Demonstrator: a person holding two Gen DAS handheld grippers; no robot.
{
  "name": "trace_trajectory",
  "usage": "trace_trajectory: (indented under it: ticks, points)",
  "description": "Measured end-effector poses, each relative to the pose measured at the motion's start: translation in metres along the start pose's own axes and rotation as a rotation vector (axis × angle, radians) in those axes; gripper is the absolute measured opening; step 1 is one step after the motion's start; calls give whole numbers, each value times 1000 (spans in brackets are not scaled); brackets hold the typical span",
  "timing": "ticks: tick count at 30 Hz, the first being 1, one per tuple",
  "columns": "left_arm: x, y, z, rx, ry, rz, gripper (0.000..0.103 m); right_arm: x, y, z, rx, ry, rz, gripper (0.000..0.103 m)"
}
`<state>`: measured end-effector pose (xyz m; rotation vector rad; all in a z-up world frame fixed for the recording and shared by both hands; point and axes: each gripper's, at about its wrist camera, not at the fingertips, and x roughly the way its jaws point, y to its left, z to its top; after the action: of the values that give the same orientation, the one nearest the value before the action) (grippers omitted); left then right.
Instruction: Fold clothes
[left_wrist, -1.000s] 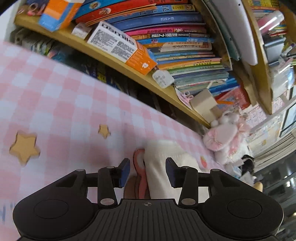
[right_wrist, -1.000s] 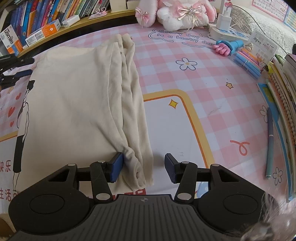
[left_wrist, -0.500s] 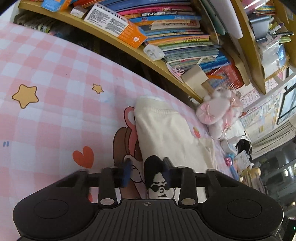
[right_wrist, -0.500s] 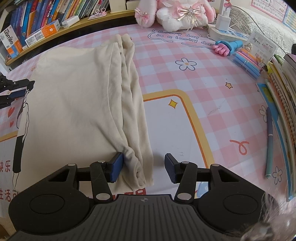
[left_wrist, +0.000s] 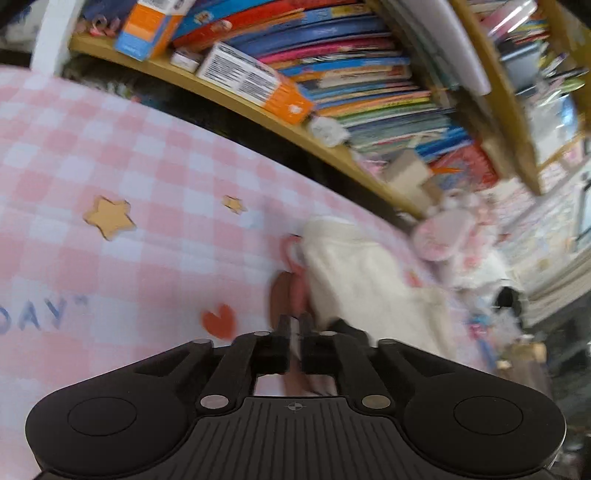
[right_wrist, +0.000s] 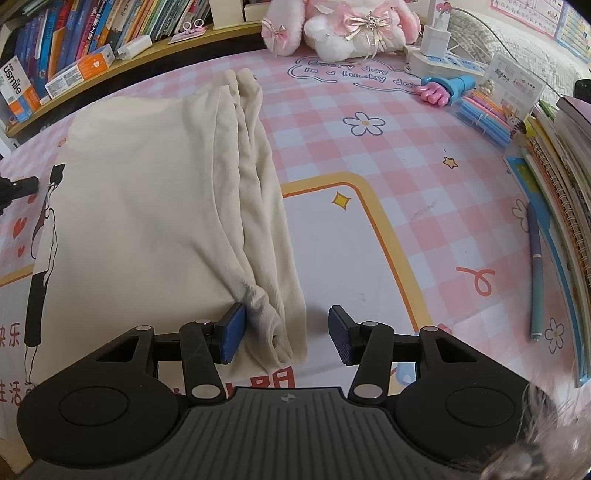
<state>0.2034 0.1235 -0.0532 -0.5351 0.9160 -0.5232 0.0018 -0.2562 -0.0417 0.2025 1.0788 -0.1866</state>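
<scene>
One shirt (right_wrist: 155, 206) edge, bare mat (right_wrist: 351, 251) beside

Pink checked table mat (right_wrist: 310, 122) printed with flowers, stars and a yellow-edged white panel. Lying flat on it: cream folded garment (right_wrist: 155, 206), pink plush toy (right_wrist: 347, 29) and white power strip (right_wrist: 439, 61) at the far edge, teal pen (right_wrist: 536, 269) and stacked notebooks (right_wrist: 565, 184) along the right.

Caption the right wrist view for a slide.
Open right gripper straddles the near corner of a folded cream shirt on a pink checked mat.
</scene>
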Motion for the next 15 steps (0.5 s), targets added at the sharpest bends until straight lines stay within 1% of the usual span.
trace_trajectory:
  ticks: [1, 2, 3, 5, 7, 8, 11, 12, 14, 15]
  points:
    - [-2, -1, -4, -13, 12, -15, 41, 0, 0, 0, -1, 0, 2, 46]
    - [-4, -3, -9, -18, 19, -29, 53, 0, -1, 0, -3, 1, 5, 46]
    - [-6, -5, -16, -17, 25, -44, 54, 0, -1, 1, -6, 4, 6, 46]
    - [-7, -13, -28, -1, 55, -48, 54, 0, -1, 2, -15, 11, 8, 46]
    - [-8, -21, -40, 25, 74, -30, 53, 0, 0, 2, -31, 11, 8, 46]
    - [-9, -25, -46, 37, 70, -16, 53, 0, 0, 2, -38, 11, 13, 46]
    - [-12, -34, -62, 74, 35, 33, 48, 1, -5, 3, -52, 11, 43, 46]
    - [-12, -37, -66, 68, 24, 60, 44, 2, -7, 3, -56, 12, 56, 46]
    - [-12, -42, -75, 23, 15, 122, 11, 2, -11, 3, -60, 11, 86, 47]
    - [-11, -43, -79, 3, 25, 136, 5, 2, -13, 3, -65, 10, 99, 47]
